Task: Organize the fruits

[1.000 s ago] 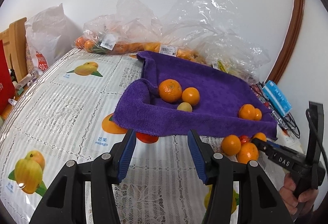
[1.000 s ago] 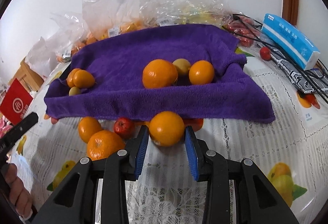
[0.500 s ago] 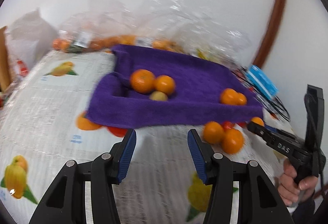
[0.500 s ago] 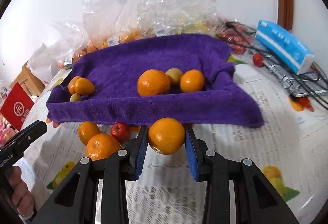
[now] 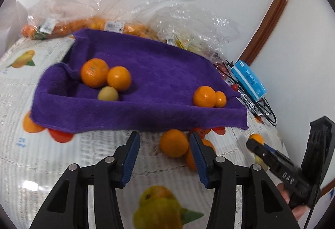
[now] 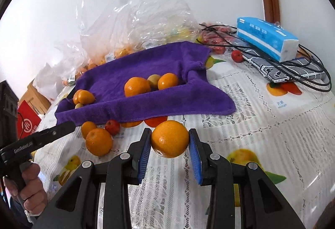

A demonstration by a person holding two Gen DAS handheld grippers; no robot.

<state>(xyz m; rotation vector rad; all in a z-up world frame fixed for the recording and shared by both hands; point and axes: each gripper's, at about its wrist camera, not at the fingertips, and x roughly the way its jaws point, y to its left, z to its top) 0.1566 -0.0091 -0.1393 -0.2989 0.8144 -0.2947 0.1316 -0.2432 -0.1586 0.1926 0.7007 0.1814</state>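
A purple towel (image 5: 159, 74) lies on the table with two oranges (image 5: 94, 72) and a small yellow fruit (image 5: 107, 93) at its left, two more oranges (image 5: 204, 96) at its right. My left gripper (image 5: 164, 152) is open, low over the tablecloth, with a loose orange (image 5: 173, 143) just beyond its fingertips. My right gripper (image 6: 169, 142) is shut on an orange (image 6: 170, 138) and holds it above the table in front of the towel (image 6: 146, 78). Two loose oranges (image 6: 98, 141) and a small red fruit (image 6: 112, 126) lie left of it.
Clear plastic bags of fruit (image 5: 117, 25) stand behind the towel against the wall. A blue tissue pack (image 6: 267, 37), black cables (image 6: 293, 74) and a grey patterned cloth lie at the right. A red box (image 6: 27, 122) is at the far left edge.
My right gripper has lifted the orange off the table and drawn back from the towel. My left gripper has swung right and closer, bringing the loose orange in front of its fingers.
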